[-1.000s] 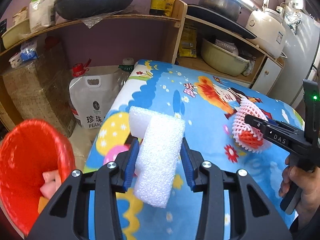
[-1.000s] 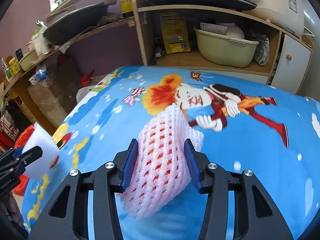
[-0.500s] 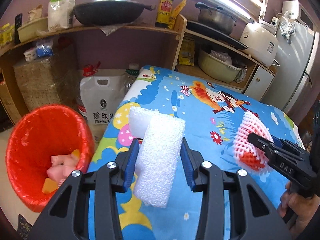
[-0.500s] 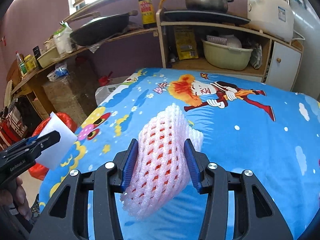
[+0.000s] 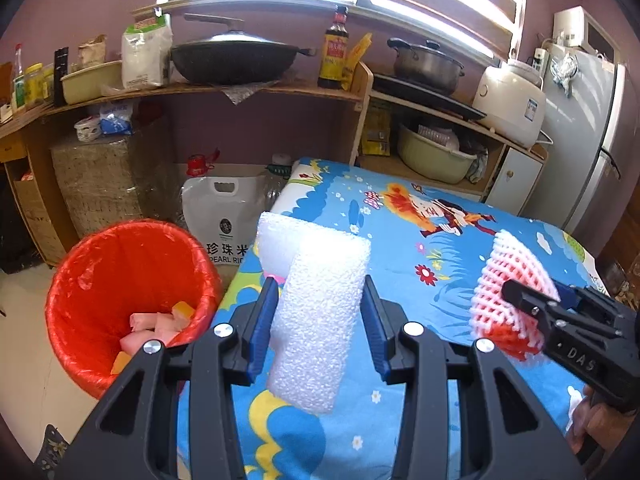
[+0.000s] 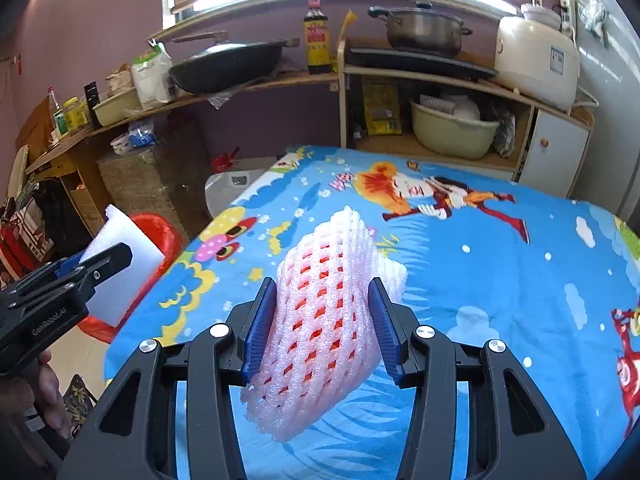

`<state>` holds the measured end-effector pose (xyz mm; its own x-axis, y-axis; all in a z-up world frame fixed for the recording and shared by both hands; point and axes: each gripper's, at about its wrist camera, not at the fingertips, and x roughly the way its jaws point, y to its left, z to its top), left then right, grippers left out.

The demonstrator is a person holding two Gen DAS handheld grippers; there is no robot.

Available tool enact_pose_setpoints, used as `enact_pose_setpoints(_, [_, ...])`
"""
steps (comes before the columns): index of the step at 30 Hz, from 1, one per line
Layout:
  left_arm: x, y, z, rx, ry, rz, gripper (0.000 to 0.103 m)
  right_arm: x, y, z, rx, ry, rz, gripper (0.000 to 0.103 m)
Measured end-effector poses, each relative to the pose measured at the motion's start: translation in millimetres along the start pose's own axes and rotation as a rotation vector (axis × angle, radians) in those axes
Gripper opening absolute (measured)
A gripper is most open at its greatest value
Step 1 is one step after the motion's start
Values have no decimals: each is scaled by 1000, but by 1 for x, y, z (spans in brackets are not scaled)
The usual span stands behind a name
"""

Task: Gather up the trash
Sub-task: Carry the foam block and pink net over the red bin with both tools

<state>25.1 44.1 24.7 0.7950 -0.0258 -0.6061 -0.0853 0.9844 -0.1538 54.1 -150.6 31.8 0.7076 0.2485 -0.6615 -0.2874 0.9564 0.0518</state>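
The left claw (image 5: pixel 320 312) clamps a white foam block (image 5: pixel 320 312); the right claw (image 6: pixel 324 320) clamps a pink foam net (image 6: pixel 324 320). Both have risen and pulled back, revealing more of the tabletop (image 5: pixel 460 248) edge and red bin (image 5: pixel 92 280) beside it.

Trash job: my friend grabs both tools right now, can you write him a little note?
Left tool: shut on the white foam block.
Right tool: shut on the pink foam fruit net.
Both are held above the blue cartoon-print cloth.
The red-lined round bin stands on the floor at the cloth's left.
Done: some pink and yellow scraps are binned.
Left: drop both foam pieces into the bin.
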Motion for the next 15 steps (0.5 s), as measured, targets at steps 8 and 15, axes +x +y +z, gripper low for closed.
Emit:
enact_pose_setpoints(8, [-28,25,5,-29,-50,61,40,-16,23,13,-50,-34,54,46])
enact_pose_setpoints(15, [-33,51,13,-40,-64,111,40,-5,46,24,-77,-44,128,46])
